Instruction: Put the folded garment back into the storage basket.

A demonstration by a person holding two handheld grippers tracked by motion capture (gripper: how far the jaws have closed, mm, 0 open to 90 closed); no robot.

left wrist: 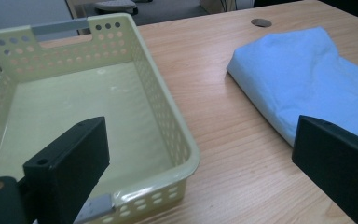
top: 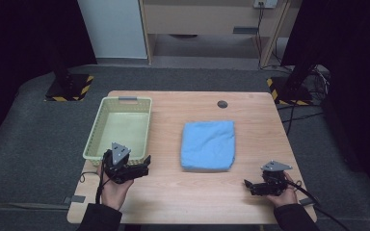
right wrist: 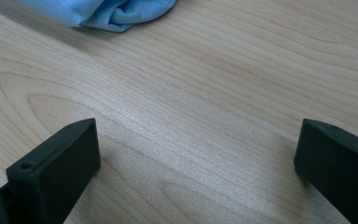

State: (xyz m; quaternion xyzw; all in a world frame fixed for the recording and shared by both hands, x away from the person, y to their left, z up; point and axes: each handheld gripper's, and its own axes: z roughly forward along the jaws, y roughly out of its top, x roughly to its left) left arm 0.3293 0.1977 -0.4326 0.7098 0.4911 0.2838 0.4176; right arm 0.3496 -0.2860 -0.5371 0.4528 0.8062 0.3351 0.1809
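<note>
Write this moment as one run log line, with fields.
left gripper: open, near basket | right gripper: open, over table | blue cloth: folded, untouched | basket: empty

Tool (left wrist: 200, 163) jaws wide apart, nothing between them; basket (left wrist: 168, 116) at 10 o'clock, folded blue towel (left wrist: 307, 79) at 2 o'clock on the tabletop (left wrist: 214, 60)

Dim, soft overhead light (perhaps slightly blurred).

The pale wood-grain table (right wrist: 205, 93) is showing a smooth, faintly sheened surface under the right gripper's (top: 250, 185) matt black plastic jaws. Ahead of the left gripper (top: 144, 166), the pale yellow-green perforated plastic basket (left wrist: 168, 107) is looking slightly glossy, and beside it the folded light-blue cloth (left wrist: 312, 79) is looking soft and matt.
</note>
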